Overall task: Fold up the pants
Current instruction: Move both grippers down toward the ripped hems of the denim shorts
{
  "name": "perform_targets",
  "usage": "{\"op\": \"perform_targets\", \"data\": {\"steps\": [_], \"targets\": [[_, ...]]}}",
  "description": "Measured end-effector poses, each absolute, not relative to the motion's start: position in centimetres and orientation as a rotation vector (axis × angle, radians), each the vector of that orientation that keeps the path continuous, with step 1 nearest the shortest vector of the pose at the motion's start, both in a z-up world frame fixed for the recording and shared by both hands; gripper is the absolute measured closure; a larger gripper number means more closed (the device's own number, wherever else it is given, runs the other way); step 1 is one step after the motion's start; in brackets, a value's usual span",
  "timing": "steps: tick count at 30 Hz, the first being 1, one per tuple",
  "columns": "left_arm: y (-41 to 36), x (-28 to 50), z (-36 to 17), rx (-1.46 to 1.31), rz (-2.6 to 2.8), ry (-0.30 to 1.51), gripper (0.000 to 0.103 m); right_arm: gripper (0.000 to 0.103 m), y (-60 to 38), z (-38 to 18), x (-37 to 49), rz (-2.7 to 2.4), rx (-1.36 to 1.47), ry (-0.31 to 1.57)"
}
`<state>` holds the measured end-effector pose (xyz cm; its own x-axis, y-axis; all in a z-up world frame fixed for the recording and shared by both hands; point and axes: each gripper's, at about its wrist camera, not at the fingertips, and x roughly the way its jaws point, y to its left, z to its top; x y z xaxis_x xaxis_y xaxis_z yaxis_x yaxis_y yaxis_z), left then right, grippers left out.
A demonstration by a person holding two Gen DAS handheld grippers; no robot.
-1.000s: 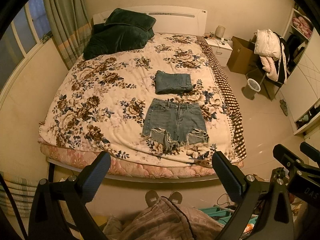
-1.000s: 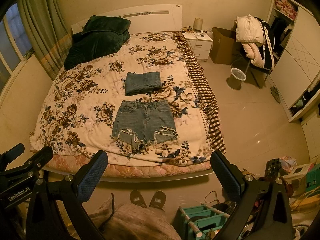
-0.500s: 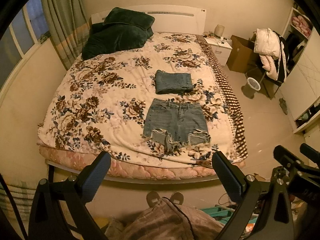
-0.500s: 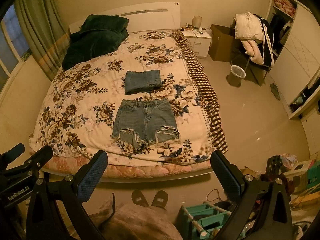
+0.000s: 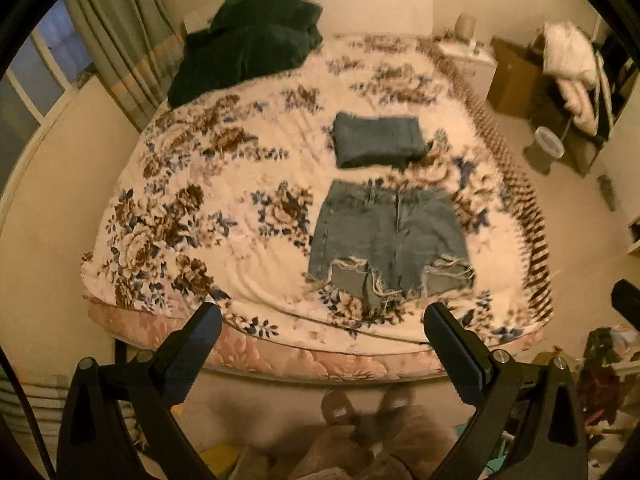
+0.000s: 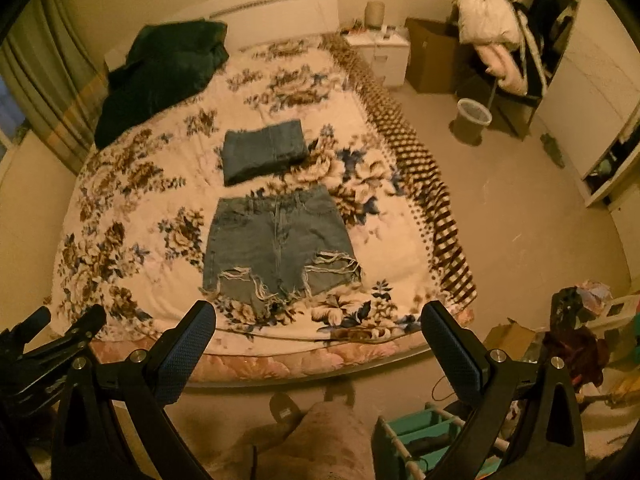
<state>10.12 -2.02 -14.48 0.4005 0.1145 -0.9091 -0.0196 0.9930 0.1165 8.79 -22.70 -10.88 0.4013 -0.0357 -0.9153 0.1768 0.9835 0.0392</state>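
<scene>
A pair of frayed denim shorts point(image 5: 390, 236) lies flat on the floral bedspread point(image 5: 240, 184), waistband away from me; it also shows in the right wrist view point(image 6: 278, 246). Just beyond it lies a folded denim garment point(image 5: 378, 140), also in the right wrist view point(image 6: 264, 150). My left gripper point(image 5: 322, 332) is open and empty, held in the air off the foot of the bed. My right gripper point(image 6: 318, 330) is open and empty, likewise short of the bed's near edge. The left gripper shows at the lower left of the right wrist view point(image 6: 52, 340).
Dark green pillows point(image 5: 248, 44) lie at the head of the bed. A nightstand point(image 6: 380, 52), cardboard box point(image 6: 430, 54), waste bin point(image 6: 474, 120) and a chair piled with clothes point(image 6: 496, 36) stand to the right. A teal rack point(image 6: 424, 436) and clutter lie on the floor near my feet.
Both grippers have moved closer to the bed, so the shorts and folded garment appear larger. The views are slightly blurred from motion. Both stay open and empty.
</scene>
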Motion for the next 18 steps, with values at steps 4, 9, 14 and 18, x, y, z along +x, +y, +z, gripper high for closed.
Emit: {"op": "perform_targets", "data": {"steps": [4, 9, 14, 18], "targets": [[-4.0, 13.1, -19.1, 0.118, 0.129, 1.205, 0.000, 0.000, -25.1, -16.9, 13.6, -0.092, 0.148, 1.230], [-6.7, 17.8, -25.3, 0.134, 0.247, 1.254, 0.000, 0.000, -29.4, -25.3, 21.6, 0.044, 0.159, 1.321], [-10.3, 23.1, -33.7, 0.110, 0.411, 1.337, 0.000, 0.027, -33.8, -36.0, 31.9, 0.205, 0.167, 1.446], [-13.4, 26.1, -41.7, 0.063, 0.492, 1.392, 0.000, 0.045, -35.4, -44.6, 38.7, 0.340, 0.147, 1.550]]}}
